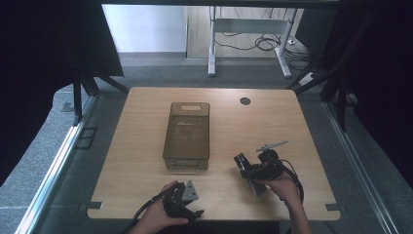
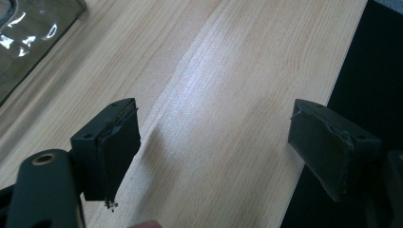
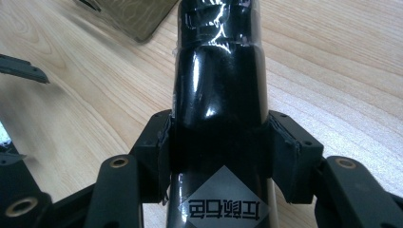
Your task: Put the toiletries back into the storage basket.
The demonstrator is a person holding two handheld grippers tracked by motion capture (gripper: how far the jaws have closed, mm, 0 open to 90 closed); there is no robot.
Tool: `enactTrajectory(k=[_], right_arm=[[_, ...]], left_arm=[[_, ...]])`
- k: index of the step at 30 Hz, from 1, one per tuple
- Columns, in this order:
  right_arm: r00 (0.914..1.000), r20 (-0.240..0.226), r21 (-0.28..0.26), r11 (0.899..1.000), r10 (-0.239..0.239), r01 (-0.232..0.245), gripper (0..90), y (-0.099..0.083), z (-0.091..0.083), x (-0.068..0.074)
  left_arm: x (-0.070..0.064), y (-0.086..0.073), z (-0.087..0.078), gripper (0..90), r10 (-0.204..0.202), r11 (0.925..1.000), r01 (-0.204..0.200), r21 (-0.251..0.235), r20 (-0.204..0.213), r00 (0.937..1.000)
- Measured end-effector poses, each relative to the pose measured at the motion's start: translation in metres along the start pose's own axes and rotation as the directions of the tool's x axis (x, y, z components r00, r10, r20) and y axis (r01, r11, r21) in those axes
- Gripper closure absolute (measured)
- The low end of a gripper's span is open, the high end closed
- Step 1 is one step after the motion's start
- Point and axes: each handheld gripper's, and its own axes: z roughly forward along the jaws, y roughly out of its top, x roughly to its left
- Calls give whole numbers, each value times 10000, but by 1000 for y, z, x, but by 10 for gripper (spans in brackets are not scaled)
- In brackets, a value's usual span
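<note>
A glossy black bottle (image 3: pixel 218 71) in clear wrap, with a grey diamond label, lies between the pads of my right gripper (image 3: pixel 218 137), which is shut on its body. In the high view the right gripper (image 1: pixel 251 170) holds the black bottle (image 1: pixel 242 162) low over the table's front right part, just right of a smoky translucent bin (image 1: pixel 187 136). My left gripper (image 1: pixel 191 204) sits at the front edge below the bin. Its jaws stand wide apart, and the left gripper (image 2: pixel 216 128) has only bare wood between them.
The wooden table (image 1: pixel 146 122) has a round cable hole (image 1: pixel 245 101) at the back right. A corner of the bin (image 2: pixel 28 33) shows in the left gripper view, and the table's front edge (image 2: pixel 328 104) runs close by. Desk legs and cables stand on the floor beyond.
</note>
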Motion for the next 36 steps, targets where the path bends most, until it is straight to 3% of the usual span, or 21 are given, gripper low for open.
enactTrajectory(k=[8,21,25,36], right_arm=[[9997,-81,-36,9998,-216,216,465,2,-3,7],[9961,-117,15,9961,-877,877,464,5,-3,22],[9970,112,-756,9942,-764,770,470,7,-10,24],[9949,-336,-797,9925,-952,923,469,10,-13,28]], left_arm=[[-3,0,7,179,173,9995,-177,276,121,9998],[-5,2,6,177,243,9993,-249,264,219,9995],[-3,1,4,177,151,9997,-155,204,180,9997],[-2,1,1,177,22,10000,-23,90,69,10000]])
